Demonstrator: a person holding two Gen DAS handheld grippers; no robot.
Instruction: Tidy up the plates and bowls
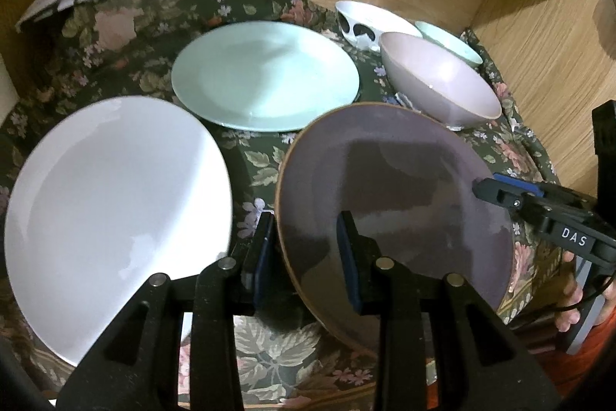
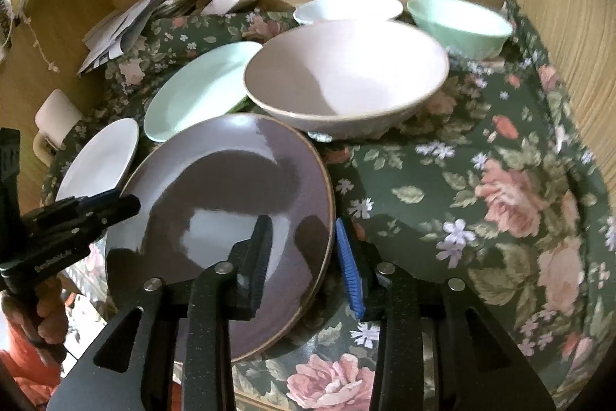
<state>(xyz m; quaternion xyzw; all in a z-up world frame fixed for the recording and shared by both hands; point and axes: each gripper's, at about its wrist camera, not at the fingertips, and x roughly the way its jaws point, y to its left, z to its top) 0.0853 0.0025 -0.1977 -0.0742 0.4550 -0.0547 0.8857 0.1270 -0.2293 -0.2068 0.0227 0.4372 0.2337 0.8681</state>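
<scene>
Left gripper [image 1: 307, 253] straddles the left rim of the purple plate [image 1: 404, 187], one pad outside the rim and one over its face. Whether they actually bite, I cannot tell. The right gripper [image 2: 304, 257] brackets the opposite rim, but its blue pad [image 2: 348, 268] stands a little clear of the edge, so that side looks loose rather than clamped.

The plate sits near the front edge of the floral cloth [image 2: 481, 180], apparently tipped up on its left side. If it is raised with only one side truly held, I expect it to pivot, slide out of the jaws and strike the front edge or go over it.

The pink bowl [image 1: 442, 79] is just behind the plate's far rim, so a push toward the back could knock it. The white plate [image 1: 115, 203] lies just beside the left gripper's outer finger, so a leftward swing would risk a chip. The rumpled cloth may let dishes rock when they are set down.
</scene>
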